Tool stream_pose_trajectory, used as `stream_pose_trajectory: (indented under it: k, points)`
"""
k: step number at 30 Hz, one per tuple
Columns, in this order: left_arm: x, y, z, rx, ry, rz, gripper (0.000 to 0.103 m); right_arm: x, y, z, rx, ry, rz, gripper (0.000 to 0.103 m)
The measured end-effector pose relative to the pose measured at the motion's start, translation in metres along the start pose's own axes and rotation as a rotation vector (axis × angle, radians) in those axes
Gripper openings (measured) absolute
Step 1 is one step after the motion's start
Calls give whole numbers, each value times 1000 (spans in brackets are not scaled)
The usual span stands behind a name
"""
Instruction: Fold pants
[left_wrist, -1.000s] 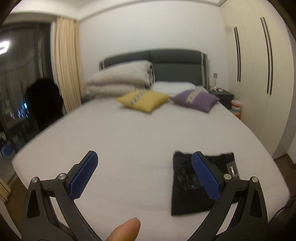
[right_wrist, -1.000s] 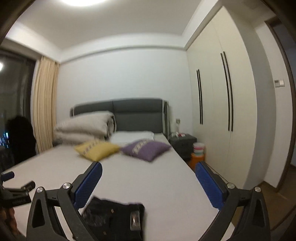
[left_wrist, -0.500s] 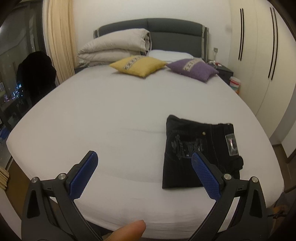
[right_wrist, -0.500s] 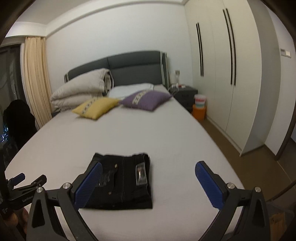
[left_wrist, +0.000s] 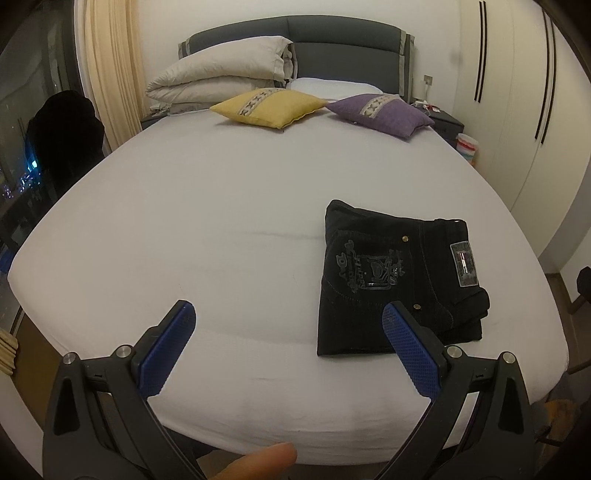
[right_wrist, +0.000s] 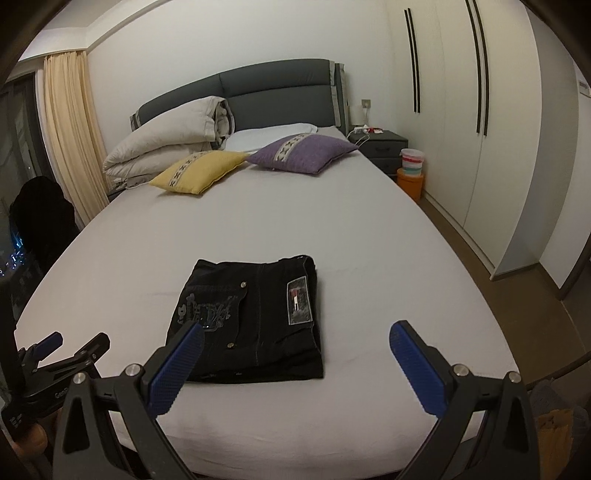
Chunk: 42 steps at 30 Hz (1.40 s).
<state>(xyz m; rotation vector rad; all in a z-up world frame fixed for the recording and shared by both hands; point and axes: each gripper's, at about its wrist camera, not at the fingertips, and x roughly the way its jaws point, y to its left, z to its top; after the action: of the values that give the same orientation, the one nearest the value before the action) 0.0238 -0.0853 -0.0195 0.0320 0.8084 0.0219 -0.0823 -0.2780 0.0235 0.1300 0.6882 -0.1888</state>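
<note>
The black jeans (right_wrist: 251, 321) lie folded in a neat rectangle near the foot of the white bed (right_wrist: 258, 221), patch label facing up. Your right tongs (right_wrist: 295, 363) hover just short of them, spread wide, empty. Your left tongs (left_wrist: 286, 350) gape too, holding nothing, jeans off to their right. Yellow cushion (left_wrist: 271, 107) and purple cushion (left_wrist: 384, 114) sit by the headboard.

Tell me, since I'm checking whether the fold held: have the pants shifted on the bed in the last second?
No. The pants look the same folded shape by the bed's near edge; only the cameras tilted down.
</note>
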Motion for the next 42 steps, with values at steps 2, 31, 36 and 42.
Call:
stream_pose_trajectory:
  k: [2,31,36,42]
  points:
    - [1,0,-1,1,4,0,103,2,2,-2,-1,9,2,103]
    - [10,-5,-7,12,26,-11,103,10,14,-10,-14,52,17,103]
    - [10,-5,-7,12,28,-13,103,12,14,-11,-14,54,19,103]
    - [10,-5,-8,14,28,-13,103,11,14,-11,-14,54,19,103]
